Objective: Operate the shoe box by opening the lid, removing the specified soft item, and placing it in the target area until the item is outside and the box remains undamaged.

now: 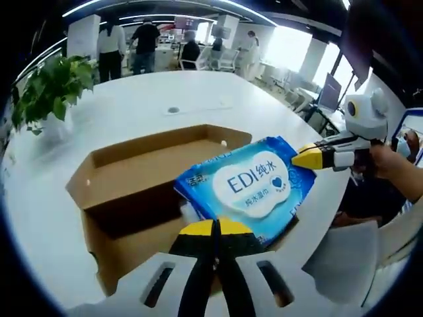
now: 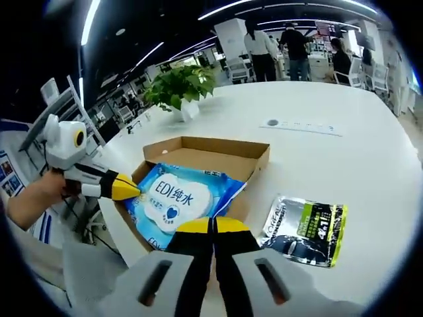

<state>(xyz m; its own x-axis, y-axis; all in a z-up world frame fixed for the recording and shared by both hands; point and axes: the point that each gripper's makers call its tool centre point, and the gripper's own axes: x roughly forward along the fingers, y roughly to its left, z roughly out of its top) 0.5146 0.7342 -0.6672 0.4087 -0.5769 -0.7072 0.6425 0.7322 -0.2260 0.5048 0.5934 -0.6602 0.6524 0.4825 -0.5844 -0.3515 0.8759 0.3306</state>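
Across the broad white table (image 2: 357, 142) sat the open cardboard shoe box (image 2: 218, 150), its brown walls standing and its inside bare at the far end. Over the box's near end a blue pack of wet wipes (image 2: 177, 200) was held up tilted, with a white label and blue lettering on its face; in the left gripper view the same pack (image 1: 254, 185) hung above the box (image 1: 125, 172), its lower edge at the box's near wall. Both grippers gripped it from opposite ends. The left gripper (image 1: 215, 231) had its yellow-tipped jaws pressed together on the pack's near edge, and in the right gripper view it (image 2: 129, 188) came in from the left, held by a person's hand (image 2: 39, 191), its tips on the pack's corner. The right gripper (image 2: 213, 228) likewise had its jaws clamped on the pack's edge; in the left gripper view it (image 1: 310, 158) pinched the pack's right corner. Beside the box, on the table to its right in the right gripper view, lay a dark and green foil pouch (image 2: 305, 231), apart from the box. A potted green plant (image 2: 180, 86) stood beyond the box, and people stood in the far office background
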